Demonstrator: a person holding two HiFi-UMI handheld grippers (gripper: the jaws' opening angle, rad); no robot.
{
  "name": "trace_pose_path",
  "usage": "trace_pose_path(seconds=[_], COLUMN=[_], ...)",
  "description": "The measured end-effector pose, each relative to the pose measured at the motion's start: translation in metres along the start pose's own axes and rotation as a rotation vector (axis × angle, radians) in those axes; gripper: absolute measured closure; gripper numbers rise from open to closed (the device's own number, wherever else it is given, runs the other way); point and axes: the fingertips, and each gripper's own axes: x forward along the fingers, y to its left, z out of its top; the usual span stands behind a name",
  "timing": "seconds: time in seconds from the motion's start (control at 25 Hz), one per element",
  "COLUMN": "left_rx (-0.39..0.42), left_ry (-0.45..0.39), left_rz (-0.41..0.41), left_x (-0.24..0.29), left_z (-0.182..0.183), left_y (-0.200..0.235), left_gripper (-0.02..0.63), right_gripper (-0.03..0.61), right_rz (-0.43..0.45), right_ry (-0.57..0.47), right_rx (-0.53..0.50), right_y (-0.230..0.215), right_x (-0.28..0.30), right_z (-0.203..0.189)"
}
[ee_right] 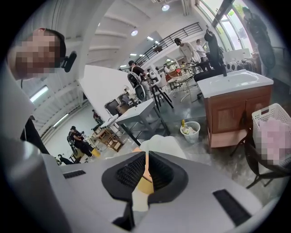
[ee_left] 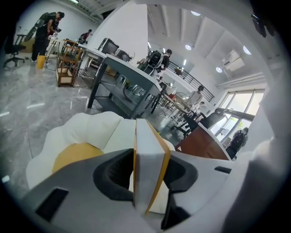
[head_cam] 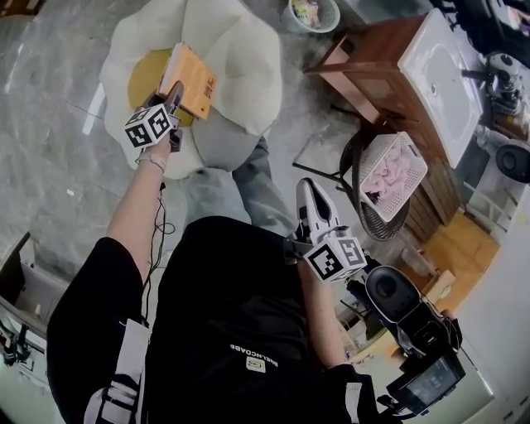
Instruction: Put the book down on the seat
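Note:
An orange-covered book (head_cam: pixel 189 80) with white page edges hangs over the white flower-shaped seat (head_cam: pixel 240 50), above its yellow middle cushion (head_cam: pixel 145 74). My left gripper (head_cam: pixel 174 93) is shut on the book's near end. In the left gripper view the book (ee_left: pixel 150 168) stands on edge between the dark pads (ee_left: pixel 116 170), with the seat (ee_left: pixel 91 132) below and beyond it. My right gripper (head_cam: pixel 306 189) is held low in front of the person's body, apart from the seat. Its jaws stand together with nothing between them (ee_right: pixel 146 166).
A wooden cabinet (head_cam: pixel 364 66) with a white sink top (head_cam: pixel 439 66) stands at the right. A white basket (head_cam: pixel 389 174) of pink cloth sits on a black wire chair beside it. A waste bin (head_cam: pixel 313 12) is behind the seat. Dark appliances (head_cam: pixel 414 315) lie at lower right.

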Motion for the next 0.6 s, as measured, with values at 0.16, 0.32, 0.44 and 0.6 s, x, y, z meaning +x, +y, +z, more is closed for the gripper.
trace_pose_path(seconds=[0.16, 0.32, 0.44, 0.6], left_rx=[0.021, 0.053, 0.062, 0.056], left_ry=[0.032, 0.058, 0.075, 0.090], left_rz=[-0.016, -0.008, -0.002, 0.021], left_x=[0.018, 0.037, 0.051, 0.069], left_z=[-0.014, -0.028, -0.036, -0.047], left_y=[0.009, 0.020, 0.028, 0.045], left_gripper=[0.459, 0.457, 0.457, 0.457], right_gripper=[0.538, 0.537, 0.538, 0.538], right_rz=[-0.030, -0.046, -0.054, -0.056], right_ry=[-0.008, -0.016, -0.006, 0.015], right_rx=[0.036, 0.067, 0.092, 0.117], right_y=[-0.011, -0.020, -0.025, -0.031], right_x=[0.000, 0.006, 0.011, 0.020], right_z=[-0.013, -0.028, -0.038, -0.052])
